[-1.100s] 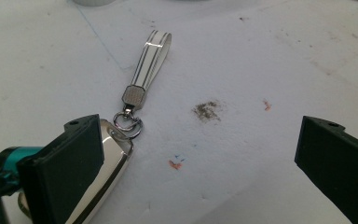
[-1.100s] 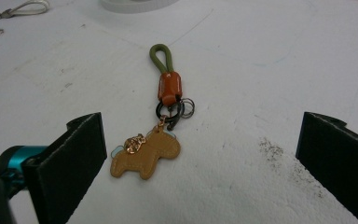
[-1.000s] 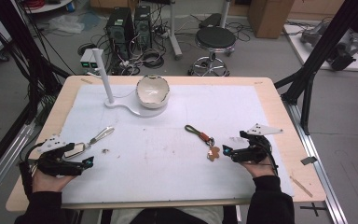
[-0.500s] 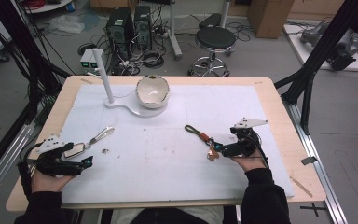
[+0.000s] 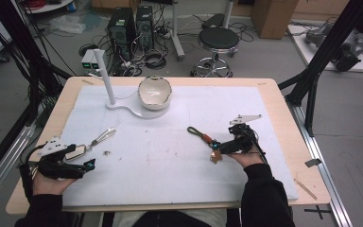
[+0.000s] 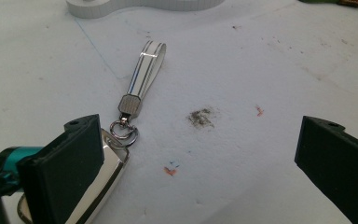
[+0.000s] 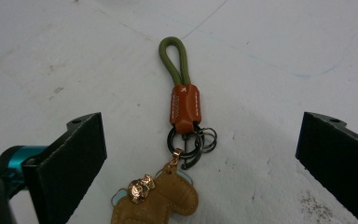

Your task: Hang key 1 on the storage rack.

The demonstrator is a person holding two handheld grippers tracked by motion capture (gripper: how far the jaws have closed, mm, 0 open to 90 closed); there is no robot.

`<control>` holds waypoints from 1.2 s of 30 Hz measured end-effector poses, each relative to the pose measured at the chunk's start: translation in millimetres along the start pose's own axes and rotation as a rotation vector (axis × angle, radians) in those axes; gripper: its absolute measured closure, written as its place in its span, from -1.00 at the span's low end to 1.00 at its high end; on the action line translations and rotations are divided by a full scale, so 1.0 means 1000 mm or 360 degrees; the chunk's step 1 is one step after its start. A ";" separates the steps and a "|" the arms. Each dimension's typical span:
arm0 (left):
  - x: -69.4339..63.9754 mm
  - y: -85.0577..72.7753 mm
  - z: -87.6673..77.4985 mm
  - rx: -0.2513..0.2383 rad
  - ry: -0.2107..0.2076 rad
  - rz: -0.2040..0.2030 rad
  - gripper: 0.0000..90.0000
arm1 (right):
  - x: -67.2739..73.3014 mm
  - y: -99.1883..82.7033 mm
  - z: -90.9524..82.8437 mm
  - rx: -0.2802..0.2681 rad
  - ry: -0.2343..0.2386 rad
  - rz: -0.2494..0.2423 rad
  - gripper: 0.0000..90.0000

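A keychain with an olive-green cord loop (image 7: 177,58), an orange leather sleeve (image 7: 185,107), dark rings and a tan charm (image 7: 163,200) lies flat on the white mat between the wide-apart jaws of my right gripper (image 7: 198,144). In the high view that keychain (image 5: 199,134) lies just left of the right gripper (image 5: 220,148). A silver strap keychain (image 6: 145,65) with a shiny metal fob (image 6: 106,179) lies by the left jaw of my left gripper (image 6: 198,154), which is open. Seen from above, the strap (image 5: 102,136) points away from the left gripper (image 5: 86,159).
A white bowl (image 5: 154,92) sits at the back centre on a white base (image 5: 125,108) with an upright post (image 5: 105,75). The white mat (image 5: 170,165) covers most of the wooden table (image 5: 283,118). A small dark smudge (image 6: 199,117) marks the mat.
My right gripper has moved left and forward until its open jaws straddle the green keychain. The left gripper has stayed about where it was.
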State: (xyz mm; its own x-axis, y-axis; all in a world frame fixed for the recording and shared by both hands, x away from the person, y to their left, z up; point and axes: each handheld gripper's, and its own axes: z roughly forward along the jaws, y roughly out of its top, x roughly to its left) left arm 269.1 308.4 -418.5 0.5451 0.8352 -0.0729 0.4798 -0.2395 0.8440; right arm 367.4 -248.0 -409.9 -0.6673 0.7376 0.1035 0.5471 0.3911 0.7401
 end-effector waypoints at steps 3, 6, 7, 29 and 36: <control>0.001 -0.001 0.000 0.0007 -0.0001 -0.0004 -0.96 | -0.001 0.003 0.006 0.0034 -0.0004 -0.0001 -0.99; 0.001 -0.001 0.000 0.0008 -0.0005 0.0004 -0.96 | -0.003 0.005 0.011 0.0058 0.0003 0.0019 -0.99; 0.001 -0.001 0.000 0.0009 -0.0006 0.0011 -0.96 | -0.003 0.006 0.014 0.0080 0.0014 0.0019 -0.98; 0.001 -0.001 0.000 -0.0003 0.0001 0.0026 -0.96 | -0.003 0.030 0.054 0.0306 0.0093 -0.0019 -0.51; -0.001 0.000 0.000 -0.0014 0.0008 0.0048 -0.96 | -0.001 0.031 0.063 0.0397 0.0035 -0.0037 -0.13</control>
State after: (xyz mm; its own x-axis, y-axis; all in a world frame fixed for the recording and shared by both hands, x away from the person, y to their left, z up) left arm 268.5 308.0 -418.6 0.5557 0.8302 -0.0446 0.4572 -0.2604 0.8504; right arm 417.0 -201.9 -429.5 -0.6904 0.7158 0.1050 0.6376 0.5334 0.5559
